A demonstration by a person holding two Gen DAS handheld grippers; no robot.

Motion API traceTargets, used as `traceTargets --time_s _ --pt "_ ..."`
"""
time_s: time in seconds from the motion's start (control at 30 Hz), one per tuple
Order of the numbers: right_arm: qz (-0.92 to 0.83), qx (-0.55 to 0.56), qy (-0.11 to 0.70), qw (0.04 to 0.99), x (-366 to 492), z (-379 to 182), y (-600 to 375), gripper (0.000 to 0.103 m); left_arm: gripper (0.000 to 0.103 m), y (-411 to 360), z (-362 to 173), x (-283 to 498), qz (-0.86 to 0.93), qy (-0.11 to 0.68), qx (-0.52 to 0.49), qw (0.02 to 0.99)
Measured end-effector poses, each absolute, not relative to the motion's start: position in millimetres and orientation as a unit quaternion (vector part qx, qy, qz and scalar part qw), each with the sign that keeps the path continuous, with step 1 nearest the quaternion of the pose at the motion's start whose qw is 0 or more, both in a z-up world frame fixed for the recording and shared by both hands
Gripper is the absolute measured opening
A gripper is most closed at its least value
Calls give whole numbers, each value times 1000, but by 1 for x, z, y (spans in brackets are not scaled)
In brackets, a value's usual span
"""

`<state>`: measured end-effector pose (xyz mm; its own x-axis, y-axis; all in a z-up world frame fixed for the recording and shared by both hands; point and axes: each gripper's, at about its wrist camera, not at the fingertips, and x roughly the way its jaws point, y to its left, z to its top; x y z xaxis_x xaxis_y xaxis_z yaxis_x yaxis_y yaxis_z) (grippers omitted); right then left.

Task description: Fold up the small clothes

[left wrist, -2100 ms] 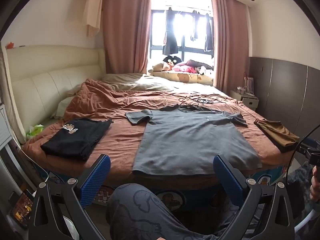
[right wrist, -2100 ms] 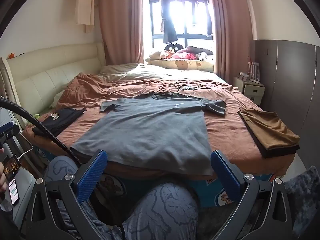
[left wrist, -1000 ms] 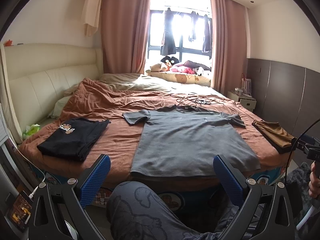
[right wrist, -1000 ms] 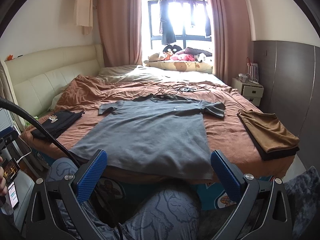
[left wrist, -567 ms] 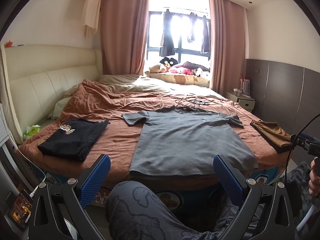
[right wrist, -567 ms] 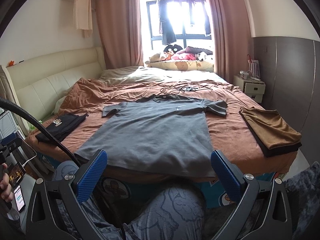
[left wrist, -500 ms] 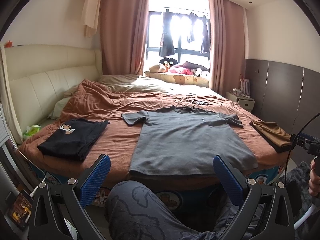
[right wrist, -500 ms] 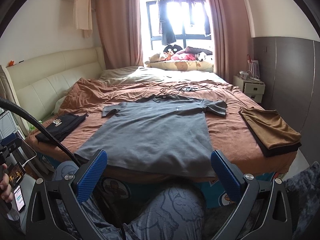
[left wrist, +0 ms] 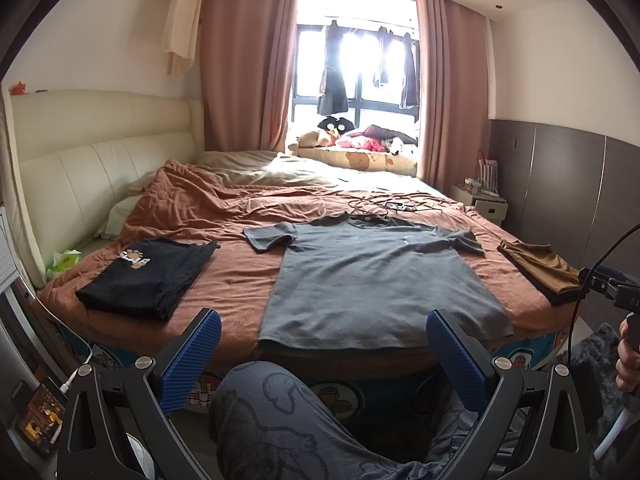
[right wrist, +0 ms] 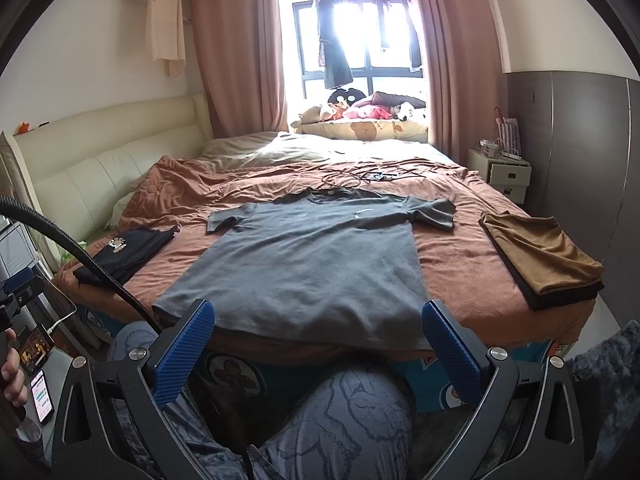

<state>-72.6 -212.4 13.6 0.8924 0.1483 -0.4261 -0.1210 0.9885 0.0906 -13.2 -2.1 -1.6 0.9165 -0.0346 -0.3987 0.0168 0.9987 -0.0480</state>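
A grey T-shirt (left wrist: 372, 280) (right wrist: 312, 260) lies spread flat, sleeves out, on the brown bedspread (left wrist: 236, 276), its hem at the bed's near edge. My left gripper (left wrist: 322, 354) hangs open, short of the hem and above a person's knee (left wrist: 264, 408). My right gripper (right wrist: 318, 350) is open too, held just before the hem, nothing between its fingers. A folded black shirt (left wrist: 148, 276) (right wrist: 124, 250) rests at the bed's left. Folded tan and black clothes (left wrist: 540, 268) (right wrist: 544, 264) sit at the right edge.
Cables and a small device (left wrist: 384, 206) lie beyond the shirt's collar. A nightstand (right wrist: 504, 172) stands at the far right wall. Two phones (right wrist: 38, 372) sit low on the left. A dark rug (right wrist: 604, 384) covers the floor at right. Soft toys (left wrist: 352, 142) line the window ledge.
Both grippers have drifted a little, so the bed sits slightly differently in view. The clothes have not moved and both grippers stay open.
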Motion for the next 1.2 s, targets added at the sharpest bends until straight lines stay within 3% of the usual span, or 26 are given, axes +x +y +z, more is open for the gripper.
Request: traceTargets --time_s 0.77,1.2 --pt "71 30 220 972 -51 17 -203 103 103 8 2 2 -9 206 -25 978" --pt "100 -4 231 968 6 19 -177 103 103 37 -7 31 5 229 -64 971"
